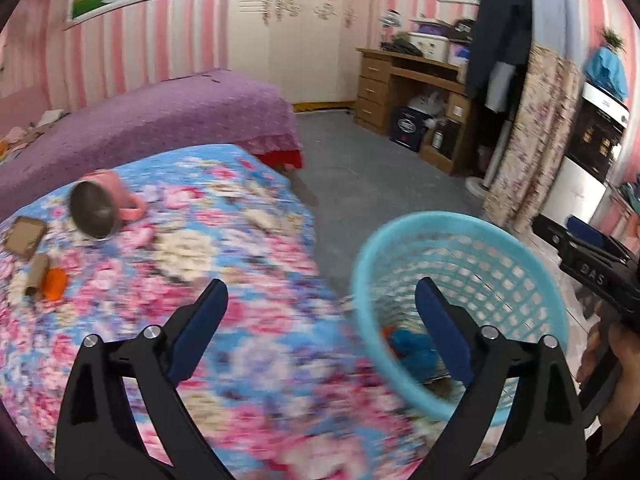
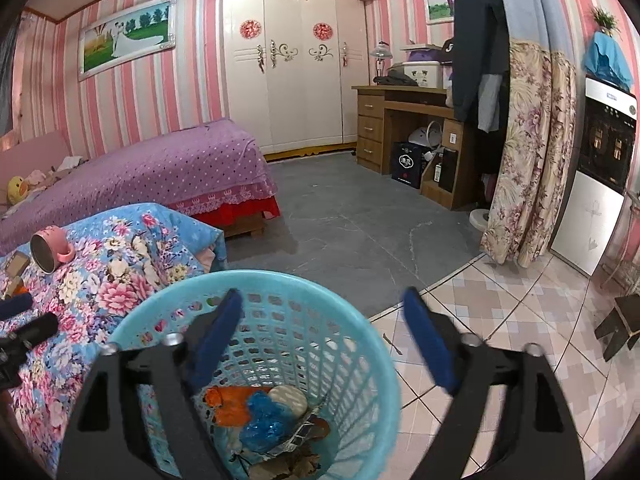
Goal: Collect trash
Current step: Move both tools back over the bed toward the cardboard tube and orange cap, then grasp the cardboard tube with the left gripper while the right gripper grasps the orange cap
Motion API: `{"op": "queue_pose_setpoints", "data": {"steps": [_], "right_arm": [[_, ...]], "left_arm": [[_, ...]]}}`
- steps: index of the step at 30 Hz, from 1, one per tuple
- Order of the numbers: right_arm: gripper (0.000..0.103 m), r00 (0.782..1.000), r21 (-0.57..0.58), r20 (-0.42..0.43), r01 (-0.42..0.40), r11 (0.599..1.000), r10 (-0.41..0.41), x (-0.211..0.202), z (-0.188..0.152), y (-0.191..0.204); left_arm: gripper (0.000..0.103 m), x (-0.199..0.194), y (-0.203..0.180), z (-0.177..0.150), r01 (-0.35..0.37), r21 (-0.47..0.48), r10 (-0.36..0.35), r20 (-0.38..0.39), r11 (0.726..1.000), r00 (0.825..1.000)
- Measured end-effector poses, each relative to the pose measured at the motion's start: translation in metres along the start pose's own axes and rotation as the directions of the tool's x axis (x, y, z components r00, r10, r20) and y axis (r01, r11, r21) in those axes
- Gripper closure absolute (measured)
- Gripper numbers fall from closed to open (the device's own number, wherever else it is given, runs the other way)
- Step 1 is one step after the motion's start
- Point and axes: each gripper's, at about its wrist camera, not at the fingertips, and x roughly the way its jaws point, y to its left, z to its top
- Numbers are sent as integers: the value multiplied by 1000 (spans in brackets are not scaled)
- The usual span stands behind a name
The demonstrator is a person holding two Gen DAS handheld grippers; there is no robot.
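Observation:
A light blue mesh basket (image 1: 516, 264) (image 2: 332, 308) stands beside the floral-covered surface (image 1: 224, 232). It holds an orange wrapper (image 2: 236, 398), a crumpled blue wrapper (image 2: 264, 416) and other scraps. My left gripper (image 1: 322, 294) is open and empty above the floral cover at the basket's left. My right gripper (image 2: 322, 308) is open and empty, over the basket's mouth. On the cover at the far left lie a cardboard tube (image 1: 37, 274), an orange scrap (image 1: 56, 283) and a brown cardboard piece (image 1: 25, 235).
A pink mug (image 1: 100, 210) (image 2: 50, 247) lies on its side on the floral cover. A purple bed (image 2: 160, 168) stands behind. A wooden desk (image 2: 400, 128), a floral curtain (image 2: 528, 152) and a white appliance (image 2: 596, 168) line the right side.

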Motion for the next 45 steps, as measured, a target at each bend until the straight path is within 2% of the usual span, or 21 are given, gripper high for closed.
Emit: {"op": "queue_pose_setpoints", "data": {"steps": [3,5,10,15,18,23,25,28,30,31,33,38,39,42,45], "right_arm": [[13,1000,-25,-6,-9,1000,9,2,2,22],[7,1000,-40,-13,-16,999,16,5,3,42],[7,998,-76,-14,-59,995,59,7,7,94],[7,994,-136,-45,-104,985,98,16,5,147],[7,992,-174,-78,-112,978,100,25,0,173],[7,983,-159,-134,-144,977,123,38,-4,202],[7,981,-168,-149,-151,974,126,40,-6,213],[7,979,-201,-162,-158,967,126,42,-10,231],[7,977,-216,-169,-164,963,128,42,-11,241],[7,977,-223,-171,-164,961,127,41,-12,246],[7,974,-222,-179,-177,959,139,39,-14,253],[7,963,-202,-185,-233,951,197,28,-18,278],[7,960,-200,-186,-246,948,210,27,-19,284],[7,945,-209,-190,-302,930,264,19,-21,313],[7,930,-250,-197,-353,902,309,12,-25,350]], "left_arm": [[7,-10,35,0,-63,-14,63,6,998,998],[6,-15,62,1,-110,-20,110,6,994,994],[6,-26,139,2,-224,-67,224,-7,972,975],[6,-20,221,-4,-347,-173,341,-66,922,938],[6,-7,258,-8,-385,-208,364,-134,899,922],[6,7,291,-10,-382,-257,344,-181,888,921],[8,13,297,-9,-356,-270,314,-188,894,931],[24,23,301,-9,-294,-290,242,-202,911,949],[45,26,303,-10,-264,-305,206,-210,915,956],[50,27,305,-11,-255,-314,194,-212,914,958],[54,25,309,-12,-235,-332,175,-201,914,964],[54,0,318,-17,-242,-331,198,-161,912,967],[54,-6,319,-19,-253,-322,212,-158,912,964],[54,-30,328,-32,-331,-275,296,-161,903,942],[54,-50,349,-46,-383,-273,347,-171,883,922]]}}
